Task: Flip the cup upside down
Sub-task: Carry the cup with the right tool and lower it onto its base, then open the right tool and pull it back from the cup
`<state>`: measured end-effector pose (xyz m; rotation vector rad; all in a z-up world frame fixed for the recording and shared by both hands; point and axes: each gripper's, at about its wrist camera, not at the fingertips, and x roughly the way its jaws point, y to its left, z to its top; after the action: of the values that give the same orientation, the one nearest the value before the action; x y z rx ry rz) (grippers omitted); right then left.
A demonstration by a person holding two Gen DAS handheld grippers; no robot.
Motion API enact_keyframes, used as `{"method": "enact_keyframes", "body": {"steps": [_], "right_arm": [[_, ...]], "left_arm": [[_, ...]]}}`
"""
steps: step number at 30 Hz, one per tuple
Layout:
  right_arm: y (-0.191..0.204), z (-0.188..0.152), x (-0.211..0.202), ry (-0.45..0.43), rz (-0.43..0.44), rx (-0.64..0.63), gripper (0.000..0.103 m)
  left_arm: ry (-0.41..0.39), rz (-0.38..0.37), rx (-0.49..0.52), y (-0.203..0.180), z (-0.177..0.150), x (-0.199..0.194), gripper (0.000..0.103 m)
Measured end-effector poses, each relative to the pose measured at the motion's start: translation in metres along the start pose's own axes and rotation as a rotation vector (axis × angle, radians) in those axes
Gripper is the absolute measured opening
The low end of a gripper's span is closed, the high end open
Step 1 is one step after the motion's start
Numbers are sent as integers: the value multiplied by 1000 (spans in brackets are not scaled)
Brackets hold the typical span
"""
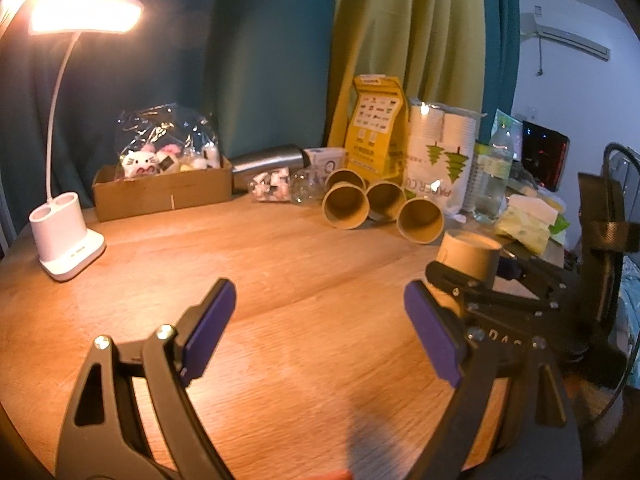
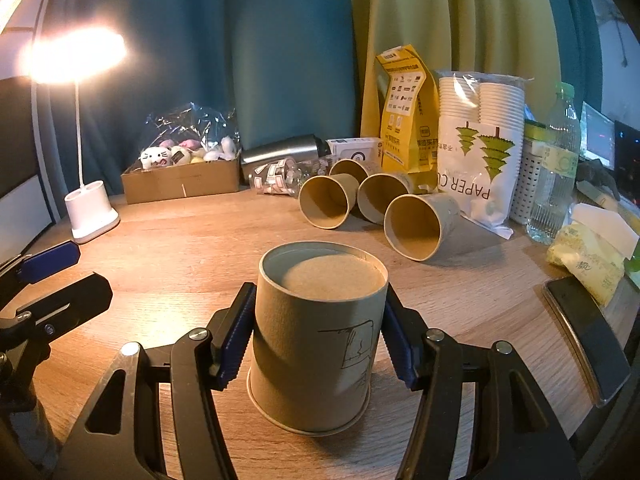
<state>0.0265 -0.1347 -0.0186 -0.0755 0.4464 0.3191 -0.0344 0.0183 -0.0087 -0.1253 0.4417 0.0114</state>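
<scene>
A brown paper cup [image 2: 316, 336] stands upside down on the wooden table [image 2: 180, 248], its base up and its rim on the wood. My right gripper [image 2: 316, 344] has its blue pads on both sides of the cup, touching it. The same cup [image 1: 470, 254] shows in the left wrist view between the right gripper's black fingers [image 1: 460, 280]. My left gripper [image 1: 316, 332] is open and empty above the bare table [image 1: 280, 260], to the left of the cup.
Several paper cups [image 2: 416, 226] lie on their sides at the back. Behind them stand a yellow bag [image 2: 406, 120], a pack of paper cups [image 2: 476, 140] and a water bottle [image 2: 556, 168]. A lit desk lamp [image 2: 90, 208] and a cardboard box [image 2: 180, 180] are at left. A phone [image 2: 588, 332] lies at right.
</scene>
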Motion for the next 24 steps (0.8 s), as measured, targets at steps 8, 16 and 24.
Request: {"method": "enact_keyframes", "body": {"steps": [8,16,24], "right_arm": [[-1,0,0,3,7,3,63],[-2,0,1,7,9,2,63],[-4,-1,2,12,7,8,64]], "left_arm": [[-3,1,7,-1,0,0,88],[-5,1,10,-1,0,0,88],[-6,2,10,-1,0,0,88]]}}
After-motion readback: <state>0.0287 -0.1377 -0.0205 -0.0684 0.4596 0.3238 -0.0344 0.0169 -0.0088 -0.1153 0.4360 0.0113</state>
